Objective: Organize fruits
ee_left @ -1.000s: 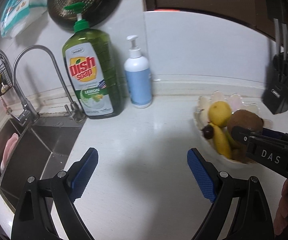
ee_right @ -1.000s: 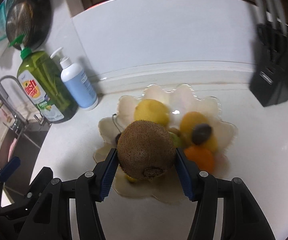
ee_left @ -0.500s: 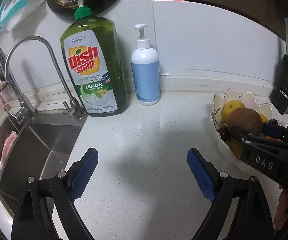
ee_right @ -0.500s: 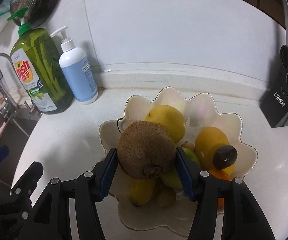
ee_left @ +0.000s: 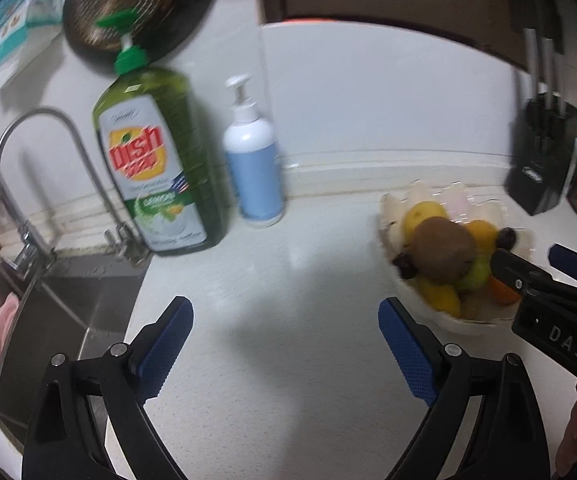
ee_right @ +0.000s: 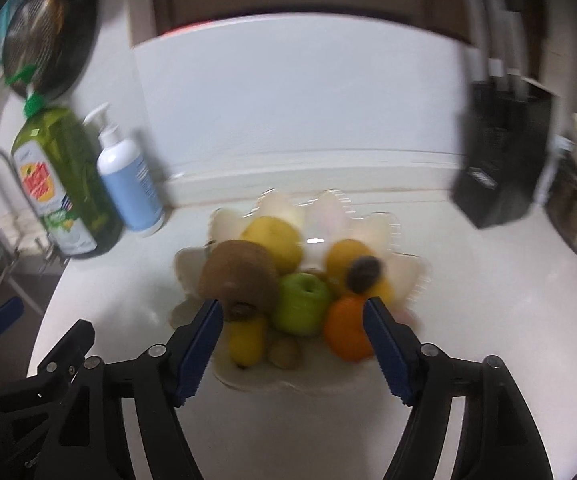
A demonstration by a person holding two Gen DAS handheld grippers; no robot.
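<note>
The right gripper (ee_right: 292, 334) stood with its ribbed blue pads (ee_right: 384, 350) spread wide and empty, hovering at the near rim of the fruit bowl (ee_right: 408, 264) — a pale, scalloped dish with petal-like lobes, resting on the speckled white table (ee_right: 328, 432). Just beyond the left pad sat the kiwi (ee_right: 238, 276), fuzzy, brown and rounded, lying free on top of the pile. Beside it were a glossy green apple (ee_right: 302, 302), a smooth orange (ee_right: 346, 332), a small yellow banana (ee_right: 246, 338), a round yellow lemon (ee_right: 274, 240) and a dark plum-like fruit (ee_right: 364, 272), all softened by blur.

The left gripper (ee_left: 284, 354) was likewise open and held nothing, its textured blue pads (ee_left: 166, 350) apart above bare table, well left of the bowl. Farther back stood a green plastic dish soap bottle (ee_left: 160, 172) with a pump, a white-and-blue dispenser (ee_left: 254, 168) just beside it, a curved steel faucet (ee_left: 28, 152) over the sink — and, to the right, a black knife block (ee_left: 542, 168).
</note>
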